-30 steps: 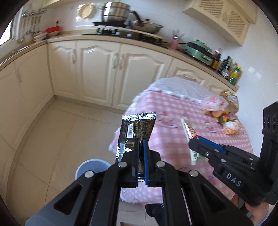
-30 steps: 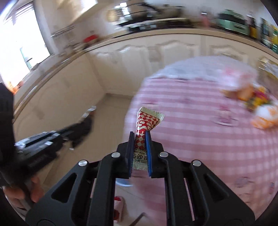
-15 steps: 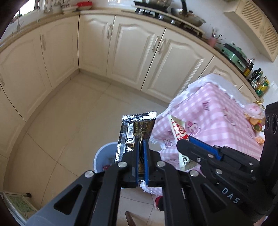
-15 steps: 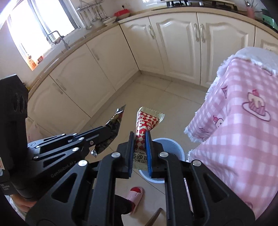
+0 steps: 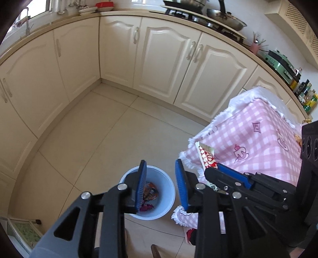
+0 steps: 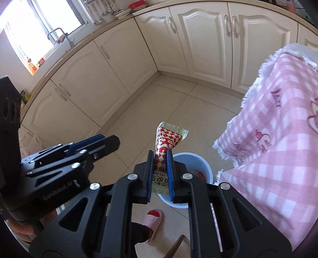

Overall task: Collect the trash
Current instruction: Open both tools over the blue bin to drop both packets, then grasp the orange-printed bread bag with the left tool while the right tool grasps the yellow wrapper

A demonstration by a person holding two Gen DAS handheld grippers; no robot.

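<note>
While left fingers [image 5: 143,186] gape, right fingers [image 6: 150,174] pinch the checkered wrapper [image 6: 168,142].

Home kitchen. Cream panelled cabinets [image 5: 169,65] wrap an L-shaped corner under a pale tabletop [image 5: 79,16] carrying a gas hob with pans [image 5: 216,17], a sink tap by the window [image 6: 59,35] and bottles of condiments [image 5: 304,92]. Beige tiled floor [image 5: 103,131]; a pink checked tablecloth [image 5: 254,137]; a pink slipper [image 6: 153,218].
</note>
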